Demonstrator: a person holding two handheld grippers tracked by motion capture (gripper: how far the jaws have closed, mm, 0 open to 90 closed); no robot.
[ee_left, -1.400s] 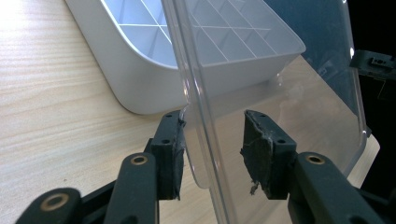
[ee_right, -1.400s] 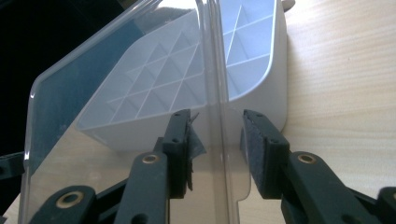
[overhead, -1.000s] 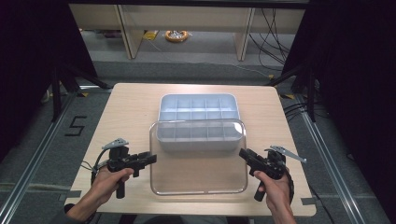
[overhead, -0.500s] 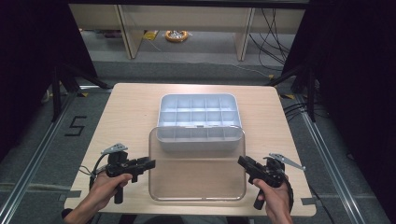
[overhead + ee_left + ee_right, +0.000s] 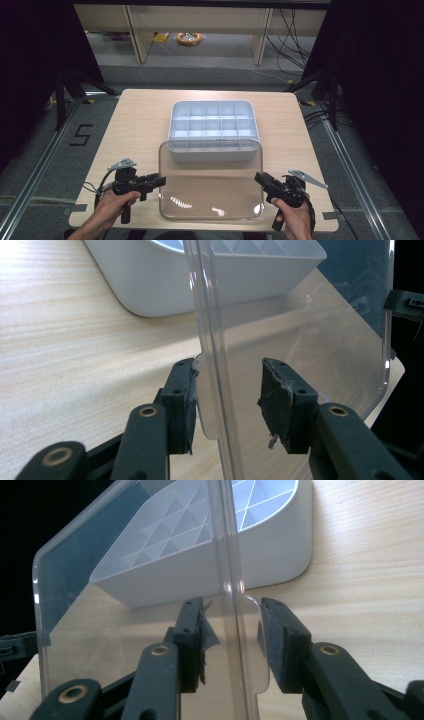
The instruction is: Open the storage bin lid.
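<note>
Sitting empty, divided tray [image 5: 213,131] beside clear lid [image 5: 210,182].

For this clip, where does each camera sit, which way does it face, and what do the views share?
High view: above the person's side, facing forward and down on the table; both hands, left gripper, right gripper.
Left gripper view: on the left gripper, fingers astride the clear lid edge.
Right gripper view: likewise on the right gripper.
Shared: lid and white compartment tray.
</note>
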